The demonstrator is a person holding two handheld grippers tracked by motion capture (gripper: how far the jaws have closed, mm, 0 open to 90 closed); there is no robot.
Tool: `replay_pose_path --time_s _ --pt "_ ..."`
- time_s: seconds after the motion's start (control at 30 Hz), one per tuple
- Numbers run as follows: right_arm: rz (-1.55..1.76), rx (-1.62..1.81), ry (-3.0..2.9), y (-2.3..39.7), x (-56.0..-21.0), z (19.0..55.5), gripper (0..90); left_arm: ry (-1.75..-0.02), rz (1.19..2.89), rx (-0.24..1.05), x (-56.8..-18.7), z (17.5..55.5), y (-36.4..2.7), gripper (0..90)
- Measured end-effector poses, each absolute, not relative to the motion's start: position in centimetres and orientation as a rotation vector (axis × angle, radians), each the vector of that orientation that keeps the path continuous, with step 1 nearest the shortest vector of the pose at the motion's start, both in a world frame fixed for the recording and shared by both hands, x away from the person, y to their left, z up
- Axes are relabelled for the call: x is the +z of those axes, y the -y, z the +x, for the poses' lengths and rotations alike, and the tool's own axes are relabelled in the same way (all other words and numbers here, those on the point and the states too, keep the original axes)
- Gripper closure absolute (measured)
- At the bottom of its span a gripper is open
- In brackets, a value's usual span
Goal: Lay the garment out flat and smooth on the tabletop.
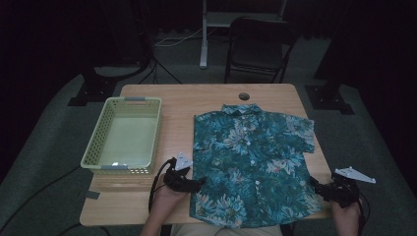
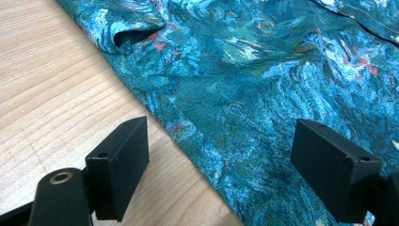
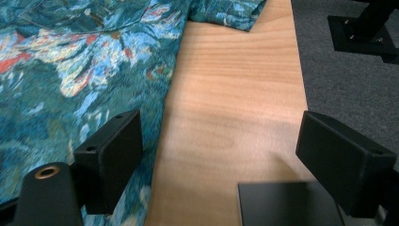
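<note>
While shirt (image 1: 253,164) lies flat, buttoned, on table (image 1: 206,96) just right of basket (image 1: 125,135), risks are judgement only.

High view: left gripper (image 1: 199,183) at shirt's left hem edge, right gripper (image 1: 314,187) at shirt's right hem corner, near table edge. Uneven lift could skew any fold.

Left gripper view: jaws wide apart, straddling shirt edge, nothing pinched. Shallow bite may slip off thin cloth.

Right gripper view: jaws open, empty, mostly over bare wood beside shirt. Closing there would miss the fabric.
</note>
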State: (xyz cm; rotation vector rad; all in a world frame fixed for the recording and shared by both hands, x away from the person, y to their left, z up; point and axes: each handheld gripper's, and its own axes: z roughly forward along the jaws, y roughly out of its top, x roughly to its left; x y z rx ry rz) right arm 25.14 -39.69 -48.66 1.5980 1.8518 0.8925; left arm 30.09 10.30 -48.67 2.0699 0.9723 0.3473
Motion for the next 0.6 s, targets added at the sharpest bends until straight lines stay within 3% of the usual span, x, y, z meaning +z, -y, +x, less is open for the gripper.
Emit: replay_pose_path --time_s 0.6 --pt "1.570 0.928 -1.713 39.7 -50.2 22.8 14.0 -0.971 2.072 0.341 -48.6 30.2 -10.4 20.6"
